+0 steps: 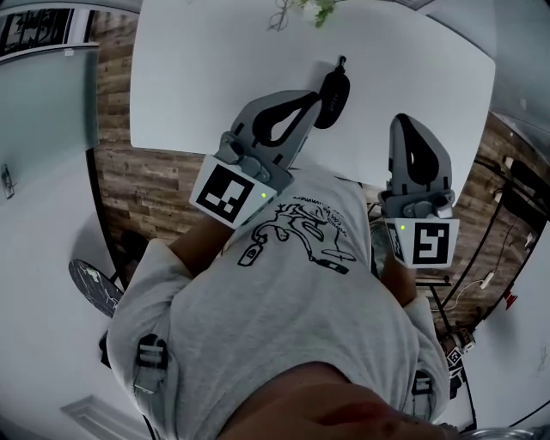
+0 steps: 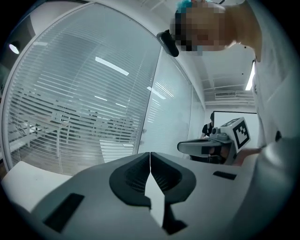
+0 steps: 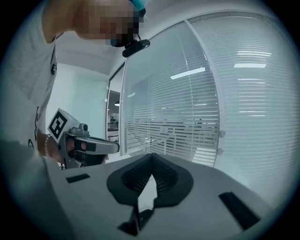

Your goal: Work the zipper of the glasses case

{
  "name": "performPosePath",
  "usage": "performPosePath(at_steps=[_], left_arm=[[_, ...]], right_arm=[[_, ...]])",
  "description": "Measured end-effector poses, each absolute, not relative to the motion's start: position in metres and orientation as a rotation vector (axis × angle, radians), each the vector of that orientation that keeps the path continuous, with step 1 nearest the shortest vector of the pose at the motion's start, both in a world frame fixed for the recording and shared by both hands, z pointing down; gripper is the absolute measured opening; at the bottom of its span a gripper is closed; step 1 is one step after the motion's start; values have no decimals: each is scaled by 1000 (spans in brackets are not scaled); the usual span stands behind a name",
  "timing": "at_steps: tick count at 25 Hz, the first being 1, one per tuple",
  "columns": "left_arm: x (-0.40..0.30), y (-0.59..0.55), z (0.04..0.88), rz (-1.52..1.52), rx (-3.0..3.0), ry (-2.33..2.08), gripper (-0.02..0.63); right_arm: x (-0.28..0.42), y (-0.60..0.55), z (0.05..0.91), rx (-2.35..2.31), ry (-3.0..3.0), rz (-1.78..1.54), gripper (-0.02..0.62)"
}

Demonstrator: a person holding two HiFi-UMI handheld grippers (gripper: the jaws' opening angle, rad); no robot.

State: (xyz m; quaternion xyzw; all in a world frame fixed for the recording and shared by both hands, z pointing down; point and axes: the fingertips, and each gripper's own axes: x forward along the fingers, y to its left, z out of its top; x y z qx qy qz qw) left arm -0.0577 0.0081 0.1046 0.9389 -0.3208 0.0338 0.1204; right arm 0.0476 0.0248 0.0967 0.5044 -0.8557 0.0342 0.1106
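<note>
The black glasses case lies on the white table, its small pull tab pointing to the far side. In the head view my left gripper is held up by my chest, its tip overlapping the case's left edge. The right gripper is raised at the table's near right edge. Neither gripper view shows the case. The left gripper is shut with nothing between its jaws, and so is the right gripper. Each gripper view shows the other gripper: the right one and the left one.
A green plant stands at the table's far edge. Wooden floor shows to the left of the table, and cables run over the floor at the right. Glass walls with blinds surround the room.
</note>
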Motion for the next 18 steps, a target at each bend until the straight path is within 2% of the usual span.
performPosePath(at_steps=[10, 18], left_arm=[[-35, -6, 149, 223, 2689, -854, 21], [-17, -18, 217, 303, 2619, -836, 21]], right_arm=[[51, -1, 135, 1328, -2433, 18, 5], [75, -19, 212, 1044, -2319, -37, 6]])
